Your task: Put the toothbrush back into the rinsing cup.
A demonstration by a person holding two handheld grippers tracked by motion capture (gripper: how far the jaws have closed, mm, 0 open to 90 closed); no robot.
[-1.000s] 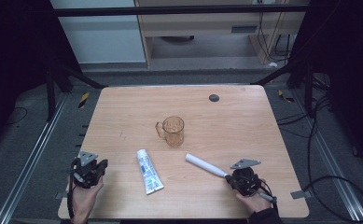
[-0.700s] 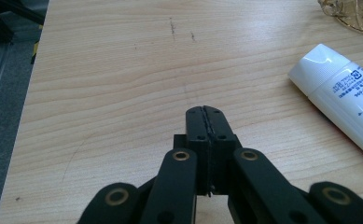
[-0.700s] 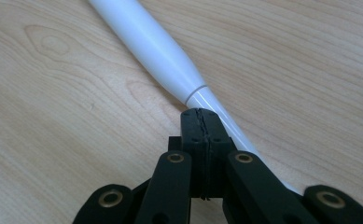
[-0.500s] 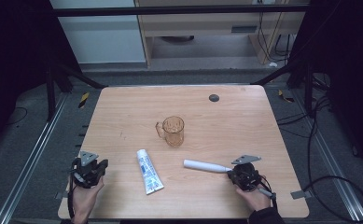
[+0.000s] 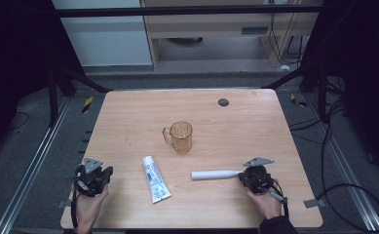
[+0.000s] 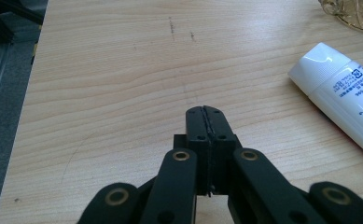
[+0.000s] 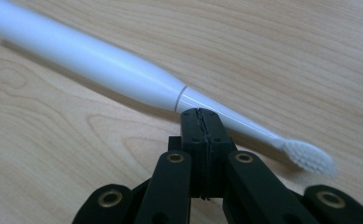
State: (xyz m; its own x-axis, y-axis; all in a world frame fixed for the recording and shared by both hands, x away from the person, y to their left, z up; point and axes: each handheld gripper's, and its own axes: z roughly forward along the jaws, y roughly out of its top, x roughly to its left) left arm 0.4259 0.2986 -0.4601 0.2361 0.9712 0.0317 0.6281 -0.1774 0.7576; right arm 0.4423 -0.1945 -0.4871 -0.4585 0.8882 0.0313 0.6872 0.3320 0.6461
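A white electric toothbrush [image 5: 211, 174] [image 7: 90, 58] lies flat near the table's front right, its bristle head [image 7: 307, 156] toward my right gripper [image 5: 240, 176] [image 7: 198, 113]. That gripper is shut, and its tips rest against the brush's thin neck without gripping it. My left gripper [image 5: 105, 173] [image 6: 205, 112] is shut and empty at the front left corner. A white toothpaste tube [image 5: 156, 179] [image 6: 342, 93] lies between the two hands. An amber glass mug [image 5: 180, 136] [image 6: 356, 14] stands upright mid-table.
The wooden table [image 5: 236, 122] has a small dark round disc [image 5: 223, 102] near its far edge. Metal rails [image 5: 26, 170] and cables [image 5: 357, 195] run along the floor on both sides. A cabinet stands beyond the far edge.
The toothbrush has swung from a diagonal to lying level across the picture, its handle end moving toward the front edge. My right gripper shifted slightly with it. The left gripper stayed still.
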